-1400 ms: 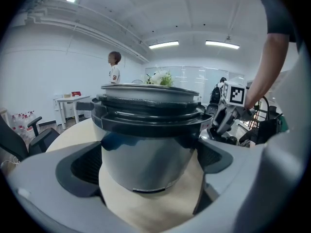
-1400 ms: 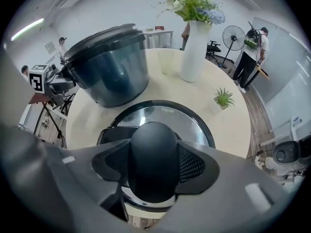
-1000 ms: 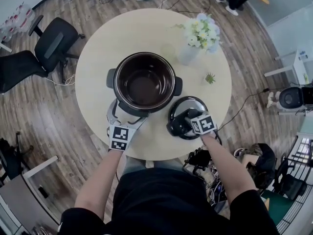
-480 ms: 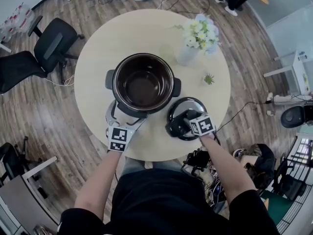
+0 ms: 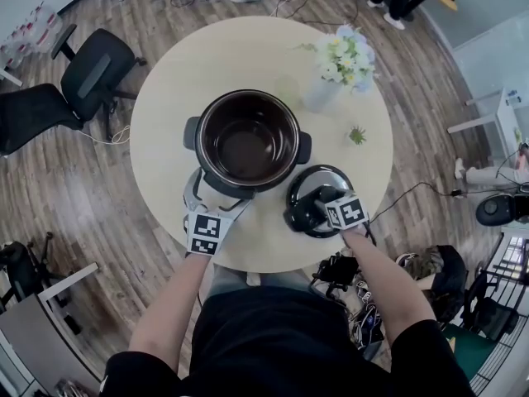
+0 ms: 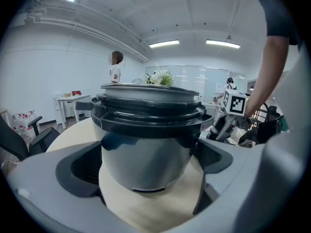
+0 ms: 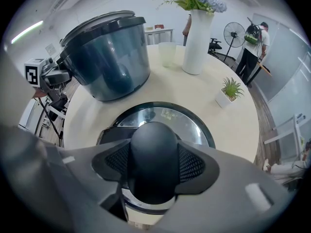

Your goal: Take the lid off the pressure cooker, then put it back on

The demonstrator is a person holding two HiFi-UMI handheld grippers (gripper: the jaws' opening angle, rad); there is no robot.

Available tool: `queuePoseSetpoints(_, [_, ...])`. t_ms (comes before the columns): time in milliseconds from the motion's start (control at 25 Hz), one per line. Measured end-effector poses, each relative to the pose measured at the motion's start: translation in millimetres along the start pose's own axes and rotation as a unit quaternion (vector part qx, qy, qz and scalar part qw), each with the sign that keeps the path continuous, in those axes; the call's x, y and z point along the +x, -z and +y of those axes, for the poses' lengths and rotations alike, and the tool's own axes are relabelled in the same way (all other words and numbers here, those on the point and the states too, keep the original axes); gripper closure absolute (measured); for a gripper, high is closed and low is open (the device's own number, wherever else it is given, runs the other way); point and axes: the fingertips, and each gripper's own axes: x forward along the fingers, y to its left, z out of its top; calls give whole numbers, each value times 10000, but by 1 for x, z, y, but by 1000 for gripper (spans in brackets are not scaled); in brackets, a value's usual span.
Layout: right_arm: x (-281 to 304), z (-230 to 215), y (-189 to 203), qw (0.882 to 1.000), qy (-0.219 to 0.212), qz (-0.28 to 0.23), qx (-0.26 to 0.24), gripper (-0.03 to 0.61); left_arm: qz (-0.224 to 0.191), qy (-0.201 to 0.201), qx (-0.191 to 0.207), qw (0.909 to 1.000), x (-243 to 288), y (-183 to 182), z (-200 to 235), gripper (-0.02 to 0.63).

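The lid (image 5: pixel 314 176) is off, on the worktop (image 5: pixel 248 56) lower right of the open pressure cooker (image 5: pixel 248 143), its knob (image 7: pixel 154 140) clamped by the right gripper (image 7: pixel 154 165), the left gripper (image 6: pixel 146 166) wide open and empty; putting it back is left.

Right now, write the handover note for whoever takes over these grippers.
Left gripper: jaws flank the cooker body; contact unclear.
Right gripper: jaws have just closed tighter on the knob of the lid.
The lid lies on the table, right of the open cooker.
Done: lid off. Left: lift it, set it back on.
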Motion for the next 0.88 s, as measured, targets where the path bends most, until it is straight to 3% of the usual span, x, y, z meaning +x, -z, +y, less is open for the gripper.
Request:
queuePoseSetpoints(240, [-12, -1, -5, 9996, -40, 79, -284, 293, -29, 5, 4, 10000, 1, 0, 0, 23])
queuePoseSetpoints(360, [-31, -2, -9, 9996, -200, 146, -157, 293, -22, 0, 1, 10000, 1, 0, 0, 23])
queuePoseSetpoints(640, [-119, -13, -22, 9988, -456, 183, 65, 293, -35, 5, -9, 10000, 3, -1, -1, 23])
queuePoseSetpoints(880, [-198, -2, -59, 9984, -436, 174, -312, 293, -30, 2, -6, 10000, 0, 1, 0, 23])
